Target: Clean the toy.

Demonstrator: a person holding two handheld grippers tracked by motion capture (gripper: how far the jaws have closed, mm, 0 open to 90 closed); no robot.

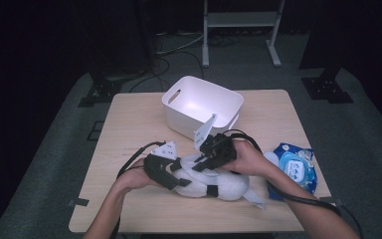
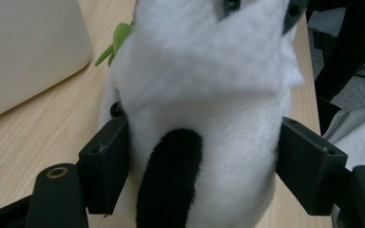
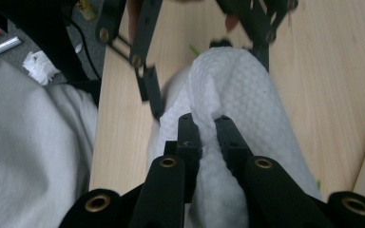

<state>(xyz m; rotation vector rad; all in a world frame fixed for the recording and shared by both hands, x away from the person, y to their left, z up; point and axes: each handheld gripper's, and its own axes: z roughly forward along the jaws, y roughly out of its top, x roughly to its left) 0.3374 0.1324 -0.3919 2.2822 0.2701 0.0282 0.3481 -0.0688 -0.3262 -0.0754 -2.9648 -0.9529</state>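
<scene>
A white plush toy (image 1: pixel 224 186) with black patches lies on the wooden table (image 1: pixel 129 124) near its front edge. My left gripper (image 1: pixel 171 172) grips it from the left. In the left gripper view both pads (image 2: pixel 107 161) press on the sides of the plush toy (image 2: pixel 209 118), so the left gripper (image 2: pixel 209 161) is shut on it. My right gripper (image 1: pixel 211 157) is above the toy's left part. It is shut (image 3: pixel 208 126) on a white textured wipe (image 3: pixel 237 85), which drapes over the toy. The wipe (image 2: pixel 209 47) covers the toy's upper part, blurred.
An empty white tub (image 1: pixel 201 104) stands just behind the hands. A blue pack of wet wipes (image 1: pixel 293 169) lies at the table's right edge. A small green bit (image 2: pixel 119 38) sticks out beside the toy. The person's light clothing (image 3: pixel 19 142) is close to the table's front edge.
</scene>
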